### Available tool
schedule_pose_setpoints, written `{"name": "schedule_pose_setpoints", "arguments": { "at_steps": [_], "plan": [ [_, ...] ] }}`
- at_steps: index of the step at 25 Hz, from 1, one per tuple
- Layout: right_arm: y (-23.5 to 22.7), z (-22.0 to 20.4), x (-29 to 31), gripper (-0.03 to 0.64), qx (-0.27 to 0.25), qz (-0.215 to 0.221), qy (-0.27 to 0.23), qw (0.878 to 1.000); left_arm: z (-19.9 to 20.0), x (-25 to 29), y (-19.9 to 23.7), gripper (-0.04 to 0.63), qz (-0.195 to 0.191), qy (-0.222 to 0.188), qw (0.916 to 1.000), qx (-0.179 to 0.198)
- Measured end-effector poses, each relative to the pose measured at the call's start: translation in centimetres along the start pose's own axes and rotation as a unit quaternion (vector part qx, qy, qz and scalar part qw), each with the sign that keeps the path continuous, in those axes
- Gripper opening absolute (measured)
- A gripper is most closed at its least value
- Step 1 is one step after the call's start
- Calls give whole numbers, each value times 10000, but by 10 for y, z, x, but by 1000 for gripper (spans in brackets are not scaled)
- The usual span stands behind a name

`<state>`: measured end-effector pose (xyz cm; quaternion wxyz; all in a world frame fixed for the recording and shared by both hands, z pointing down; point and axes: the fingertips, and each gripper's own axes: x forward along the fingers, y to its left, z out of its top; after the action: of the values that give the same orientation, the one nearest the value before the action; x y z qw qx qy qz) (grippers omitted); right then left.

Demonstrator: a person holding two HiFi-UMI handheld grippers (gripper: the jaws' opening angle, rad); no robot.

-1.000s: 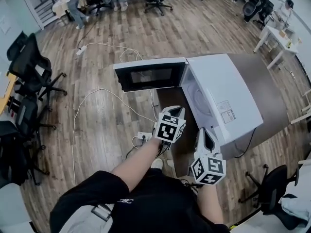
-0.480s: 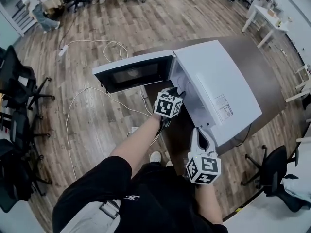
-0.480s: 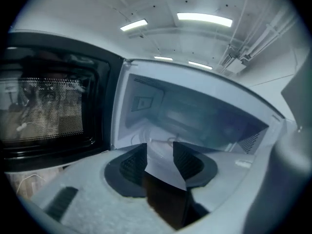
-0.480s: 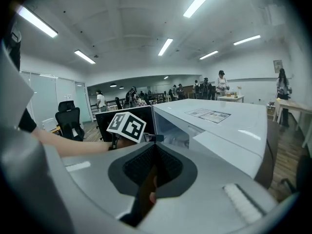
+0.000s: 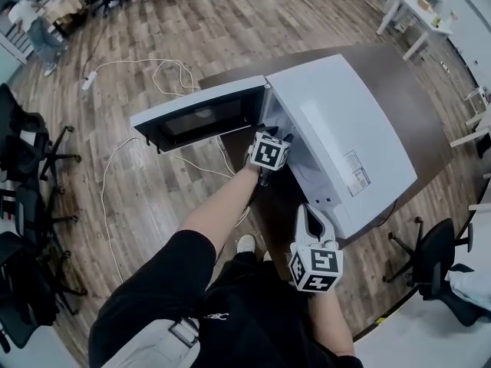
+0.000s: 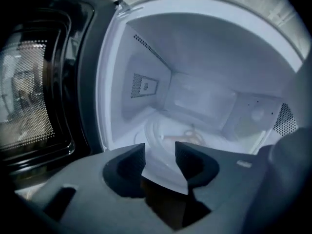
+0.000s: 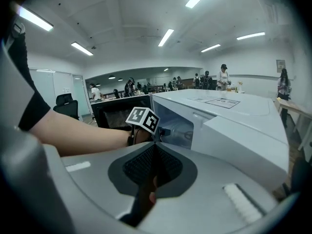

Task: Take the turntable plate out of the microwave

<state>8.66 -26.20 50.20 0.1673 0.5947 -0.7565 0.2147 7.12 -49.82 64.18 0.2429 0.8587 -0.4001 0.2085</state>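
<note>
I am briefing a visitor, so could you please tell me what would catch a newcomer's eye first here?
The white microwave stands on a dark table, door swung wide. The left gripper is at its mouth, jaws opening with nothing between them, the glass turntable plate lying beyond on the cavity floor. The right gripper hangs back, shut.

Wood-plank floor (image 5: 230,21), black office chairs (image 5: 27,156) at left, ceiling strip lights (image 7: 166,37) overhead
</note>
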Motion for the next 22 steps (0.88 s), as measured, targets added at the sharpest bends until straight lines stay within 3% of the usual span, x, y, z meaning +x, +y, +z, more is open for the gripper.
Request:
{"name": "schedule_pose_setpoints", "arguments": {
  "at_steps": [6,11,17,19,22],
  "plan": [
    [-9,0,4,6,9,-65,80,9999,0,13,2,204,-33,275,9996,77],
    [-9,-1,9,6,-14,-25,106,9999,0,16,-4,202,-140,393,9990,-172],
    [-4,-1,15,7,-95,72,155,9998,1,14,4,110,-146,443,9935,-1035],
    [-2,-1,16,6,-128,109,166,9997,1,13,4,104,-382,373,9862,-1565],
    [1,0,17,6,-176,156,182,9996,3,11,4,104,-810,206,9670,-2408]
  ]
}}
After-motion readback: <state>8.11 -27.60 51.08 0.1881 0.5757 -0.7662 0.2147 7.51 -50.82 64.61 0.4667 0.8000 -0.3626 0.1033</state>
